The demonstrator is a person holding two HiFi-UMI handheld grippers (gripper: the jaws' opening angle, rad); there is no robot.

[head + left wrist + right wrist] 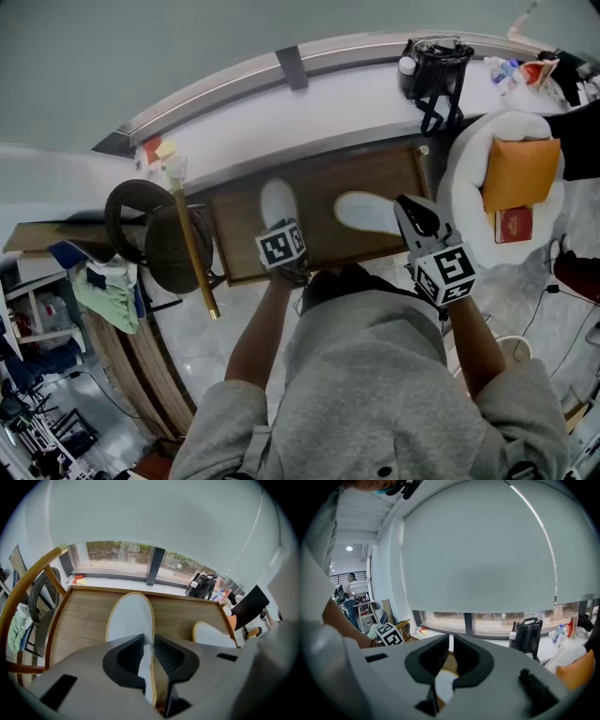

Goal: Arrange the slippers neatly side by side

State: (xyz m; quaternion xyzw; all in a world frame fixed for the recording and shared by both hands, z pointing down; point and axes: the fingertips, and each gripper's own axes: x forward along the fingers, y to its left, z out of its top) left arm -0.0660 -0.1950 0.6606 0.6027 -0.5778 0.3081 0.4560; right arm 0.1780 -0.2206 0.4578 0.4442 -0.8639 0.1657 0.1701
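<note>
Left gripper [149,641]: I read its jaws as slightly apart. The near edge of the white fabric slipper with a tan rim [130,618] stands between them. The edge lies against the left pad, and a sliver of board shows between the rim and the right pad, so I rate the grip as released. From these jaws the slipper runs straight ahead. It lies flat on the brown wooden board with a raised edge [84,616], a long oval with a plain white top and a thin tan outline.

The second white slipper of the same make [366,212] lies on the same board. It is ahead of and to the right of the left gripper, and apart from the first slipper. In the head view it lies crosswise to the first one, not parallel.

Right gripper [451,640]: its jaws are drawn almost together, with only a thin slit between the tips and nothing in it. The second slipper shows just below these jaws. In the head view the gripper's tips sit at that slipper's right end.
</note>
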